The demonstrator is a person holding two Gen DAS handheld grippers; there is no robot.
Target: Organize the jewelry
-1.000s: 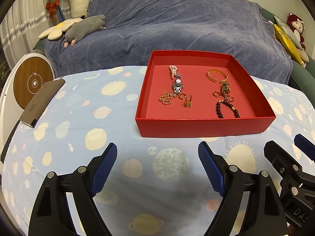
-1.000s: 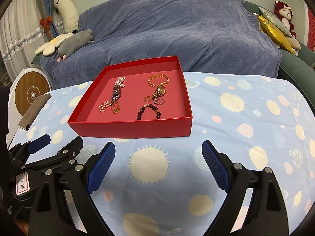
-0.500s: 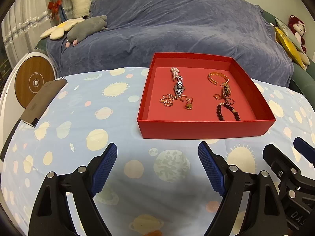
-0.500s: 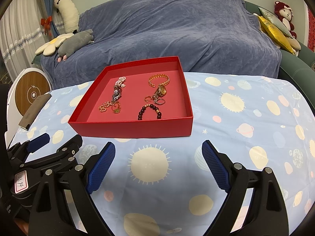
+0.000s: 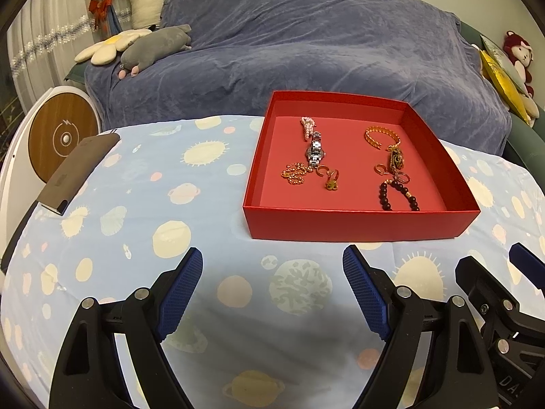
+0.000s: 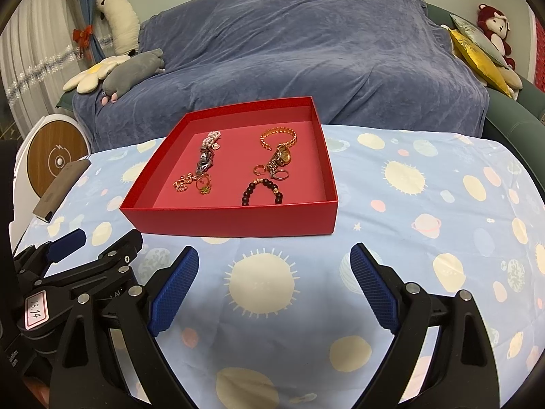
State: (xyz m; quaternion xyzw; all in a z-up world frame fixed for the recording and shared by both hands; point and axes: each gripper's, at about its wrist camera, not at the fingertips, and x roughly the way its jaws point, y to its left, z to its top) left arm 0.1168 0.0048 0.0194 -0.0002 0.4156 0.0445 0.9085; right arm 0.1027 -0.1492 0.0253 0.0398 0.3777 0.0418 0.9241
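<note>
A shallow red box stands on the planet-print tablecloth, just beyond both grippers. Its left half holds a pearl bracelet, a silver watch, a gold chain and a gold ring. A gold bracelet, a gold watch and a dark bead bracelet lie in the right half. My left gripper hovers open and empty short of the box's front wall. My right gripper stands beside it, open and empty, facing the red box.
A dark flat case lies at the table's left edge, beside a round white-and-wood device. Behind the table is a sofa under a blue cover, with plush toys at both ends. Bare tablecloth stretches right of the box.
</note>
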